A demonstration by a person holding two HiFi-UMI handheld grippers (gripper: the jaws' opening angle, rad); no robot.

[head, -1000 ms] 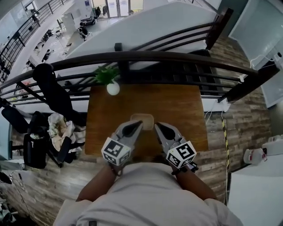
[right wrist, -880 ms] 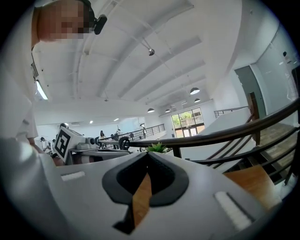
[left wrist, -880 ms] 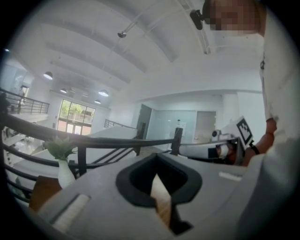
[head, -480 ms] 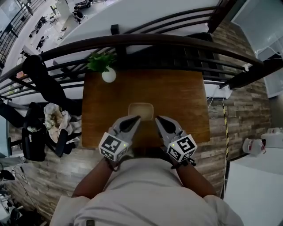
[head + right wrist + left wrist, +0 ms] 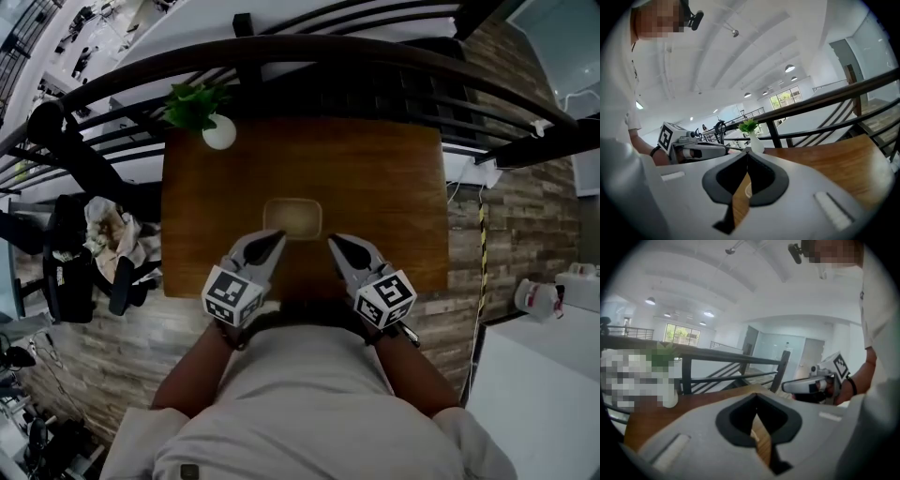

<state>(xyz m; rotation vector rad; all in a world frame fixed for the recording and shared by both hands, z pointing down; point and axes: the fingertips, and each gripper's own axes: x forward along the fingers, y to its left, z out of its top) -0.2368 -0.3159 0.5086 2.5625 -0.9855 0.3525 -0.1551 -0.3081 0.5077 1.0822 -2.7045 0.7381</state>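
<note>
The tan dish (image 5: 292,217) sits in the middle of the table (image 5: 384,187), just ahead of the two grippers' tips and between them. The left gripper (image 5: 270,240) and right gripper (image 5: 336,244) both have their jaws pressed together on nothing. A white vase (image 5: 218,134) stands at the far left corner.

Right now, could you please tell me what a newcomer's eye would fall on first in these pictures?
Two tools with marker cubes stand out first: the left tool and right tool are held side by side over the near part of the wooden table, jaws together and empty. Just beyond their tips lies a shallow tan tray, and a white vase of green leaves sits at the table's far left corner.
</note>
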